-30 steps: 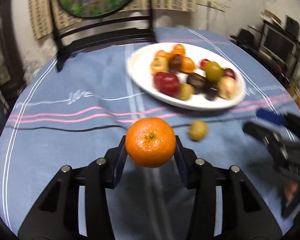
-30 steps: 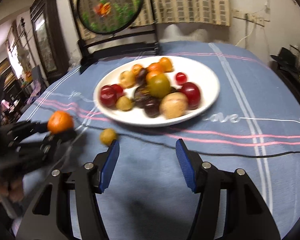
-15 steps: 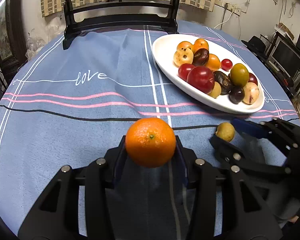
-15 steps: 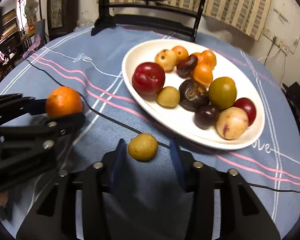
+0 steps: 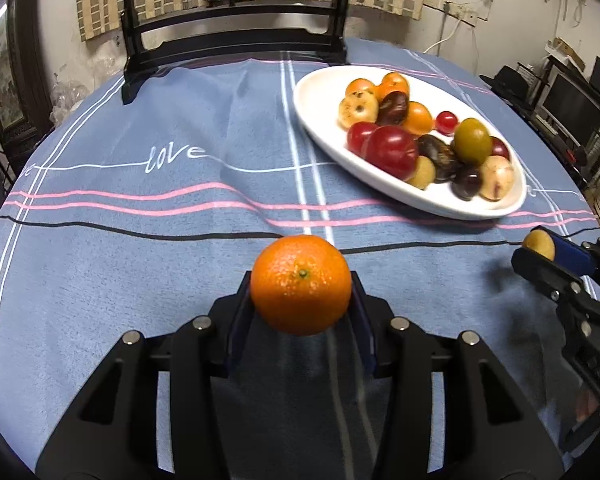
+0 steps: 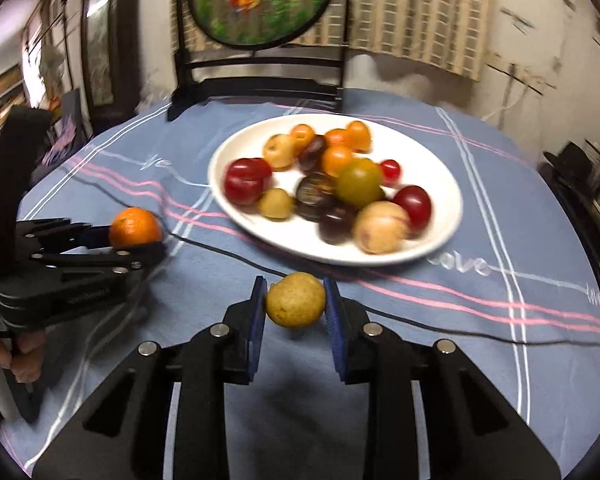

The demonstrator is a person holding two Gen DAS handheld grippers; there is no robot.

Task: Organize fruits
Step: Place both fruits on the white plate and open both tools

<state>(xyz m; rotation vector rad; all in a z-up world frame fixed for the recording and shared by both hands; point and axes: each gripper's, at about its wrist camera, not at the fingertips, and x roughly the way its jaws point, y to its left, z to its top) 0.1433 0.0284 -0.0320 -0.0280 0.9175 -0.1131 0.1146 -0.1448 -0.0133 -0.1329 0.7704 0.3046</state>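
My left gripper (image 5: 300,292) is shut on an orange mandarin (image 5: 301,283) and holds it above the blue tablecloth; it also shows in the right wrist view (image 6: 134,227). My right gripper (image 6: 295,300) is shut on a small yellow-brown fruit (image 6: 296,299), lifted off the cloth; that fruit also shows at the right edge of the left wrist view (image 5: 538,243). A white oval plate (image 5: 320,120) holds several red, orange, green and dark fruits; it lies ahead of both grippers and shows in the right wrist view (image 6: 440,236) too.
The round table has a blue cloth with pink and white stripes (image 5: 160,208). A black chair (image 5: 236,36) stands at the far edge. A black cable (image 6: 440,328) lies across the cloth. Shelves and monitors (image 5: 572,104) stand to the right.
My right gripper closed on the yellow-brown fruit and lifted it off the cloth. My left gripper kept hold of the mandarin and drew back a little from the plate.
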